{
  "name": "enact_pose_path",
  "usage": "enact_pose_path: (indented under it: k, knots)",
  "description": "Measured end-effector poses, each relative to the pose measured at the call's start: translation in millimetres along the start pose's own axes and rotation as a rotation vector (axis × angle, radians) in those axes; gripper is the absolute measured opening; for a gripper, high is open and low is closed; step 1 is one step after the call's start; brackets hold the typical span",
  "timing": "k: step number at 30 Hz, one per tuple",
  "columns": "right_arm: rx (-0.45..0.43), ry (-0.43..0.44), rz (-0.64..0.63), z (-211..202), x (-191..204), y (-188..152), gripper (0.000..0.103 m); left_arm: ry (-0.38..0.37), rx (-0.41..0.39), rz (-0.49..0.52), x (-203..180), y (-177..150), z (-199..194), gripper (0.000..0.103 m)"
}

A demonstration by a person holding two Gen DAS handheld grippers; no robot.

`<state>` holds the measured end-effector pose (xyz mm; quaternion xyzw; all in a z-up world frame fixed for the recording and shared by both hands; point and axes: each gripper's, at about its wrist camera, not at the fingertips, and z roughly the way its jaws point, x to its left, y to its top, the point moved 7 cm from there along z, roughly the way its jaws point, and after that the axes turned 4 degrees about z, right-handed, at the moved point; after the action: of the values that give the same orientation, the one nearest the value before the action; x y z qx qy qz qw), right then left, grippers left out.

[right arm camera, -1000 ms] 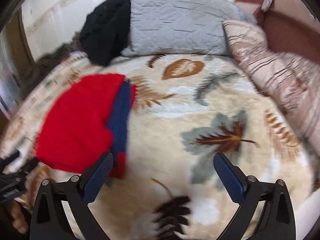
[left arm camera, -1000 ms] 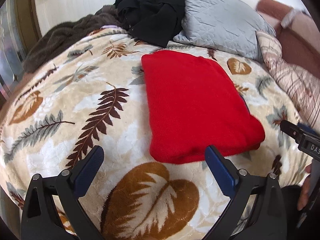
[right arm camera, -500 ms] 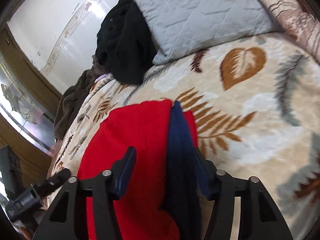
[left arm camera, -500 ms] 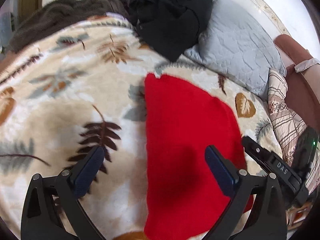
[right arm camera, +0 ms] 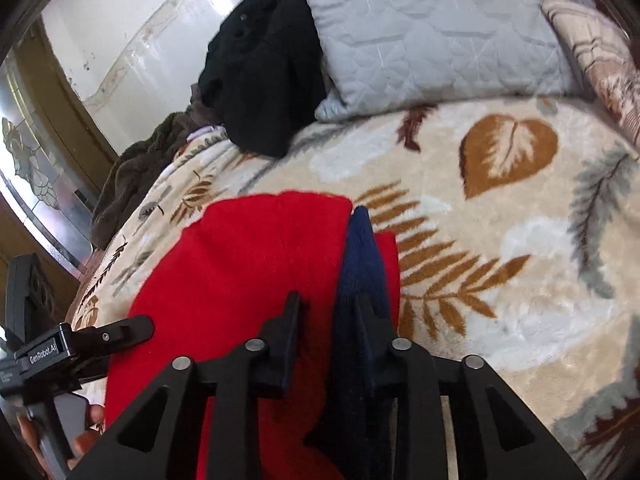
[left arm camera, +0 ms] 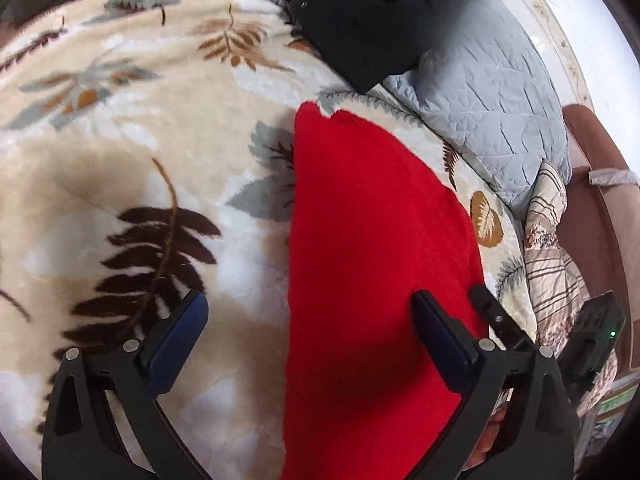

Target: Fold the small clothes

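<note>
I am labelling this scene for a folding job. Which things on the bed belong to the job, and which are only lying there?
Job:
- folded red knitted garment with a navy blue part
- right tool, closing on its edge
- left tool, open above it

Lying about:
- crumpled black garment
- grey quilted pillow
- brown fuzzy blanket
- striped beige pillow

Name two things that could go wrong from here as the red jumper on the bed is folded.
The right gripper is closing on the red jumper at its navy trim; it may catch only one layer and undo the fold. The left gripper stands open across the opposite edge, so a one-sided lift could skew it.
</note>
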<state>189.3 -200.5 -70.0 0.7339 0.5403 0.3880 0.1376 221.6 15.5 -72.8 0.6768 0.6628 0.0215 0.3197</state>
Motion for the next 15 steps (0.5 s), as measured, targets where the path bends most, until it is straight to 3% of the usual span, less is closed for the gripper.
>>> enact_pose_path:
  k: [3, 5, 7, 11, 14, 15]
  knots:
    - [0.03, 0.065, 0.012, -7, 3, -7, 0.05, 0.021, -0.033, 0.065, -5, -3, -16, 0.102]
    - [0.066, 0.051, 0.002, 1, 5, -14, 0.05, 0.038, -0.018, 0.099, -6, -7, -14, 0.102]
    - [0.08, 0.065, -0.012, 4, 7, -17, 0.022, 0.018, 0.013, 0.076, -4, -11, -5, 0.102]
    - [0.004, 0.052, -0.032, -15, 8, -7, 0.017, -0.026, 0.026, 0.006, 4, -12, -11, 0.102]
    - [0.084, 0.014, -0.007, 6, -4, -19, 0.019, -0.003, 0.023, 0.039, 3, -16, -9, 0.103]
    - [0.073, 0.013, -0.004, 5, -4, -17, 0.022, -0.005, 0.033, 0.037, 2, -18, -5, 0.103]
